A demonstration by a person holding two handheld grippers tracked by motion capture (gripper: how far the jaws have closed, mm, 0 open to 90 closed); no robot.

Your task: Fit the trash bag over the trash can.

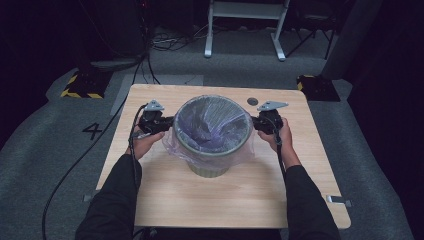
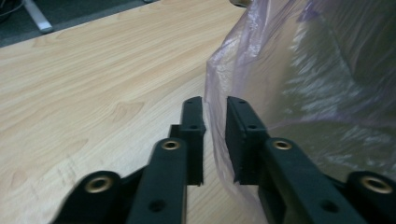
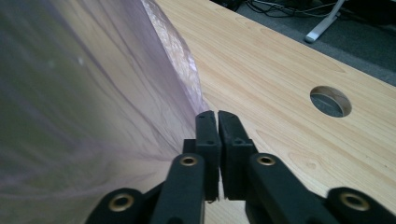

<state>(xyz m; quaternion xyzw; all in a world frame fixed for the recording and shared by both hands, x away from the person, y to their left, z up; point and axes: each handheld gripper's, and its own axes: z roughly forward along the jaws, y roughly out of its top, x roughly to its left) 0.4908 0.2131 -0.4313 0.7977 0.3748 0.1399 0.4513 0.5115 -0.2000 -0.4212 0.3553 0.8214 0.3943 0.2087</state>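
A bin [image 1: 212, 145] is standing at the middle of the wooden bench [image 1: 165, 195], lined with a thin purple bag [image 1: 210, 120] whose edge is folding over the rim. From above, the left tongs [image 1: 167, 122] and right tongs [image 1: 254, 122] are meeting the bag at opposite sides. The left gripper view is showing the left tongs [image 2: 215, 116] slightly parted with the film [image 2: 280, 70] running between the jaws. The right gripper view is showing the right tongs [image 3: 217, 126] almost closed, pinching the film's edge [image 3: 116, 93], with a round hole [image 3: 330, 101] in the bench beyond.
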